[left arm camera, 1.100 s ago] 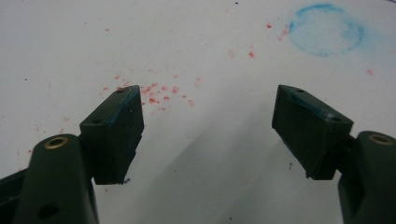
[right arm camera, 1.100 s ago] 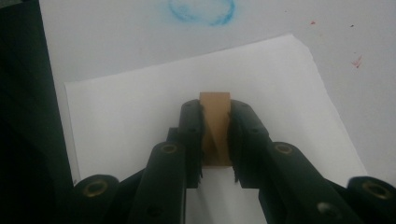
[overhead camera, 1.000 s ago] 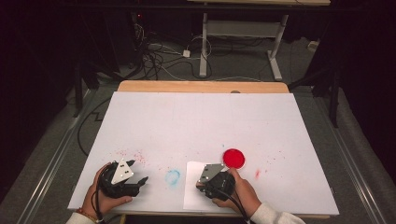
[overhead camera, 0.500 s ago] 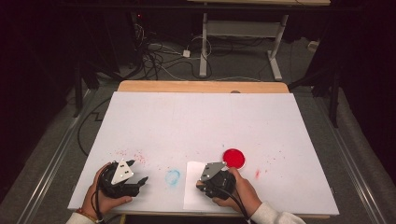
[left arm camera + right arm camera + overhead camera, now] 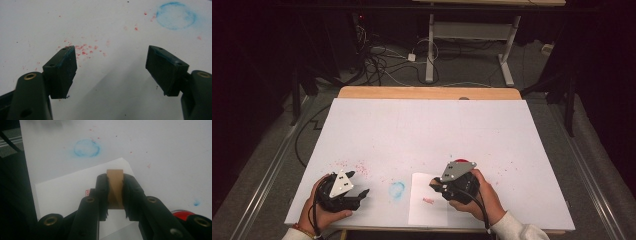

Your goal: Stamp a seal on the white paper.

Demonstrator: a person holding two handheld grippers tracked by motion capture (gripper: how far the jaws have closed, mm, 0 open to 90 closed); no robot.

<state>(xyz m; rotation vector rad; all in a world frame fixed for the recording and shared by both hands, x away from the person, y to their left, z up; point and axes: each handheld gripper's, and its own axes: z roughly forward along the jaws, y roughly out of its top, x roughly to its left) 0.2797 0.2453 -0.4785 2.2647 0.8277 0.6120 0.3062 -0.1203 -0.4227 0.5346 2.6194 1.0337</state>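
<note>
My right gripper (image 5: 435, 185) hangs over a white sheet of paper (image 5: 424, 212) at the table's front edge, shut on a small brown wooden block (image 5: 115, 185). The block stands upright between the jaws, a little above the sheet (image 5: 60, 195). A small red print (image 5: 428, 201) lies on the paper, and its edge (image 5: 87, 192) peeks out beside the jaw. A round red pad (image 5: 182, 214) sits close behind the gripper, mostly hidden. My left gripper (image 5: 357, 191) rests at the front left, open (image 5: 111, 67) with nothing between its jaws.
A blue ring stain (image 5: 397, 189) marks the white table (image 5: 427, 130) between the two grippers, also seen as a blue ring (image 5: 86, 148). Red specks (image 5: 85, 48) dot the surface by the left jaw. Cables and table legs lie on the floor beyond the far edge.
The right gripper has lifted off the paper with the block and drifted back and right, uncovering a red print. It now hides most of the red pad. The left gripper kept still.
</note>
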